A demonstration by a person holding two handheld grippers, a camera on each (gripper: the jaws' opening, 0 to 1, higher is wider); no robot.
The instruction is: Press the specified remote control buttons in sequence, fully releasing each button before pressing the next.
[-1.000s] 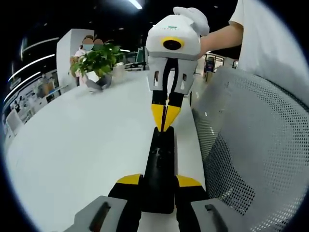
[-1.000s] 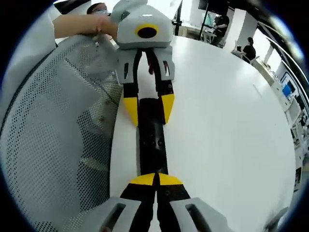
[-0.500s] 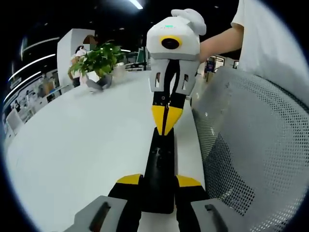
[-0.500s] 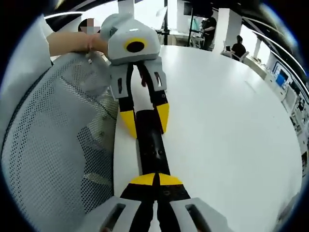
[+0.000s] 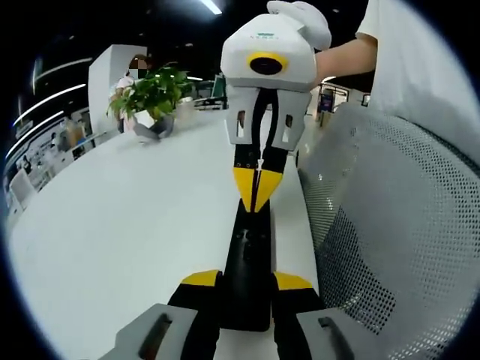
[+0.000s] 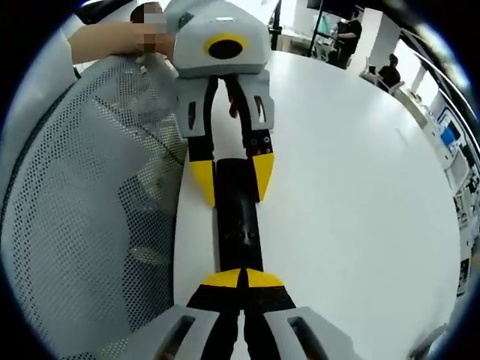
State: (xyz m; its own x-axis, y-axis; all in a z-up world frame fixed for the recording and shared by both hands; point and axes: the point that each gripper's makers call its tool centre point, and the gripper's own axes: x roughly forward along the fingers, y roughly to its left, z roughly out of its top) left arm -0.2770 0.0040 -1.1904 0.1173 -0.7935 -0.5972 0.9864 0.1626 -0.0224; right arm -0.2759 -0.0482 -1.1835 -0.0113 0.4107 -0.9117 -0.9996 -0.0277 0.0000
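At frame centre, left gripper (image 5: 247,283) clamps the remote (image 5: 248,266) steady on the bench (image 5: 112,225); right gripper (image 5: 256,196), fingers together, pokes buttons.

We see a bright room in both views. In the left gripper view a long white ceiling light strip (image 5: 210,6) glows at the top, and the space behind it is dark. The big round white table top (image 5: 127,225) shines pale and smooth, with only soft, faint shadows on it. In the right gripper view the same white table top (image 6: 352,187) is so bright that it looks washed out near the far end. Straight lines bend near the edges of both views, like in a fish bowl. Far things look small and a bit fuzzy. Near things look sharp.
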